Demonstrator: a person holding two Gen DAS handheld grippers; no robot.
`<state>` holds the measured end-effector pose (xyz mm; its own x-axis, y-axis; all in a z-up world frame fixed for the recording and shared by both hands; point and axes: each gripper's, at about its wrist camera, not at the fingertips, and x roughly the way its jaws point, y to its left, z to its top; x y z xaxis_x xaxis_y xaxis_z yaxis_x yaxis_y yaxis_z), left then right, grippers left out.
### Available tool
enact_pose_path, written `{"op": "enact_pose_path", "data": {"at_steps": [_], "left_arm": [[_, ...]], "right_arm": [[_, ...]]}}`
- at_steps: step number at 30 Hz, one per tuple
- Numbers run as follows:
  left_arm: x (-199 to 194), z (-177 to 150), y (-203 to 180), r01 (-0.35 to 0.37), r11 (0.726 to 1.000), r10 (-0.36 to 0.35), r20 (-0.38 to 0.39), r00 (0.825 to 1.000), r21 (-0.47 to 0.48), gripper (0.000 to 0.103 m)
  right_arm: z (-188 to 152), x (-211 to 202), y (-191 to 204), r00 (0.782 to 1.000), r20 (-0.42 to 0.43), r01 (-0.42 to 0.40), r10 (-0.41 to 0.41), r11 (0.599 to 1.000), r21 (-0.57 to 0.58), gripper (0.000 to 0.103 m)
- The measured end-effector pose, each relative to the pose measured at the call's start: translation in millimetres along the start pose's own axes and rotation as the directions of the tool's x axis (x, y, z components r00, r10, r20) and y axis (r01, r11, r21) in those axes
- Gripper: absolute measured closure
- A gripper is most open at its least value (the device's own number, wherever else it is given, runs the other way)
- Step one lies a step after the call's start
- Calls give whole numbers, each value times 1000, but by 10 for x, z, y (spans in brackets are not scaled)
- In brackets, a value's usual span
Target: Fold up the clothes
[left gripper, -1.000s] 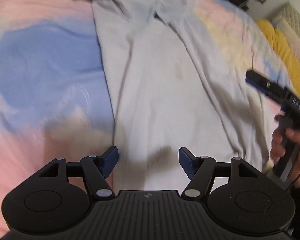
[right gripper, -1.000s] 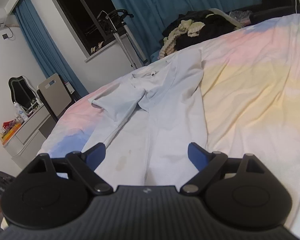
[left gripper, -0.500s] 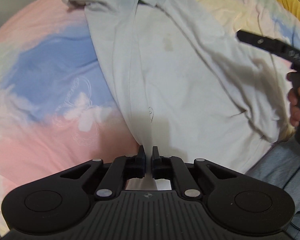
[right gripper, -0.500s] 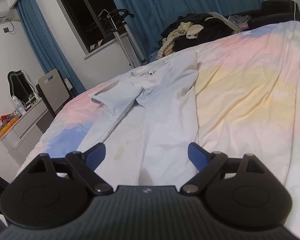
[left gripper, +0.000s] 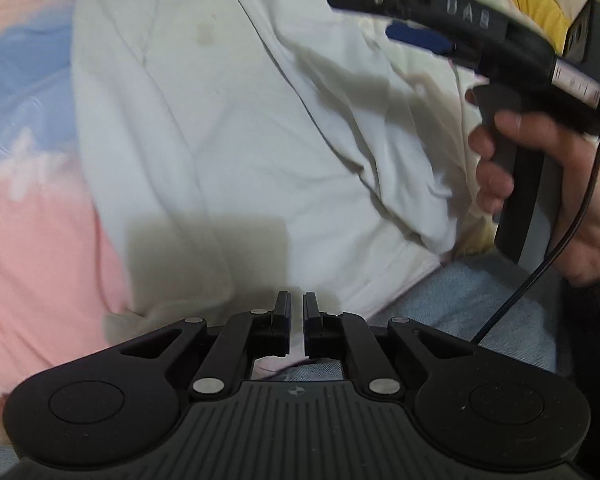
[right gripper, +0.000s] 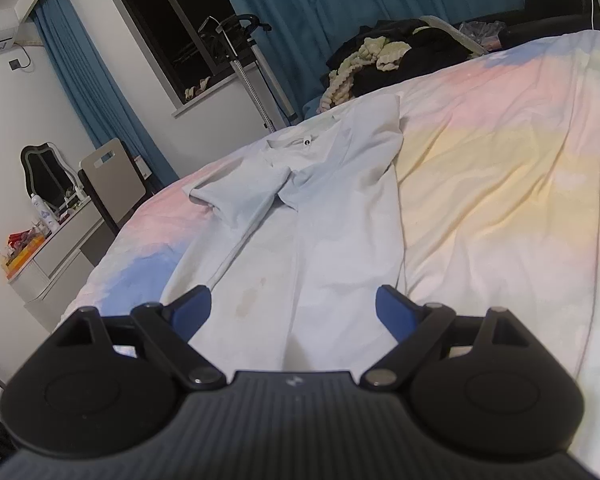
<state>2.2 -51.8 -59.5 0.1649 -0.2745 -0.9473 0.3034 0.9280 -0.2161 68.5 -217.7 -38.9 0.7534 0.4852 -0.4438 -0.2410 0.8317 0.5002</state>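
A white T-shirt (left gripper: 228, 128) lies lengthwise on the pastel bedspread (left gripper: 32, 240), sides folded inward, a faint stain on its front. It also shows in the right wrist view (right gripper: 312, 248), with its collar at the far end. My left gripper (left gripper: 296, 320) is at the shirt's near hem with its jaws almost together; I cannot see cloth between them. My right gripper (right gripper: 292, 308) is open and empty above the shirt's lower part. In the left wrist view the right gripper (left gripper: 416, 36) hovers over the shirt's right side.
The bedspread (right gripper: 500, 184) stretches to the right. A pile of dark and cream clothes (right gripper: 388, 56) lies at the far end of the bed. A chair (right gripper: 112, 184) and a dresser (right gripper: 56, 248) stand to the left. A yellow pillow (left gripper: 540, 4) lies at the far right.
My left gripper has closed from wide open and pulled back to the shirt's near hem. My right gripper has stayed open and moved closer over the shirt.
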Motion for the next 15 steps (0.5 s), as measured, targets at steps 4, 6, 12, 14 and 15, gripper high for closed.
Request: {"op": "enact_pose_path", "data": {"at_steps": [4,6,12,14,15], "left_arm": [[-45,-81,-58,19,998,-22,49,999,61,95],[-180,-105,-72,-11,995,-3,133,991,103,93],[-376,-87,66,-188,966,141,252,957,175,32],[-354,-50,132,-264,939,211,238,948,219,32],[-321,-13,199,-267,936,222,202,954,231,32]], "right_arm": [[-13,18,30,1000,-6,-3,2,1000,-16,13],[-34,35,77,1000,-5,7,-7,999,-45,13],[-60,64,123,1000,6,30,-29,996,-81,13],[-66,91,101,999,-1,34,-34,997,-70,13],[-68,101,92,999,-5,35,-35,997,-66,13]]}}
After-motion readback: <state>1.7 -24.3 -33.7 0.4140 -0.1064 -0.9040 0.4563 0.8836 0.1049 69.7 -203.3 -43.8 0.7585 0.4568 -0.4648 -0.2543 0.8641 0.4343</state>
